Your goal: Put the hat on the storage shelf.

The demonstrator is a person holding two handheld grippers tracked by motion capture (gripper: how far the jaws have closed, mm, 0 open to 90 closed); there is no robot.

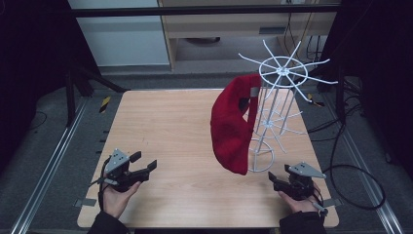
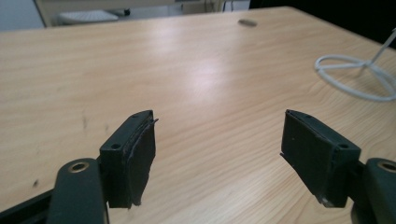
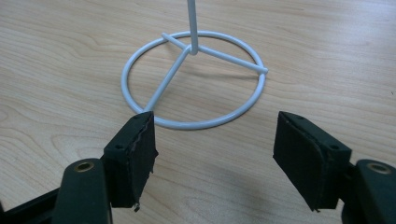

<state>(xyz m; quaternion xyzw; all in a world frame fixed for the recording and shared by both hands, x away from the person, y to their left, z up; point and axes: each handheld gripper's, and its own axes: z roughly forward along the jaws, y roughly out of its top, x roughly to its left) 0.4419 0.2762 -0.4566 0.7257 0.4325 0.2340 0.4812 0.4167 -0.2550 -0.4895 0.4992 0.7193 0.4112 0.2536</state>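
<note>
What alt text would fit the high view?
A red cap hangs on a white wire rack at the right of a wooden table. Near the front edge, a person's hands hold the left tool and right tool, both open and empty.

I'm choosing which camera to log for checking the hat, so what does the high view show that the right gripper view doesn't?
High view alone: the red cap hanging on the white wire rack, and the left tool open over the table. Right gripper view alone: a close look between the right tool pads, open with nothing between them. Both share the rack's ring base and the wooden tabletop.
</note>
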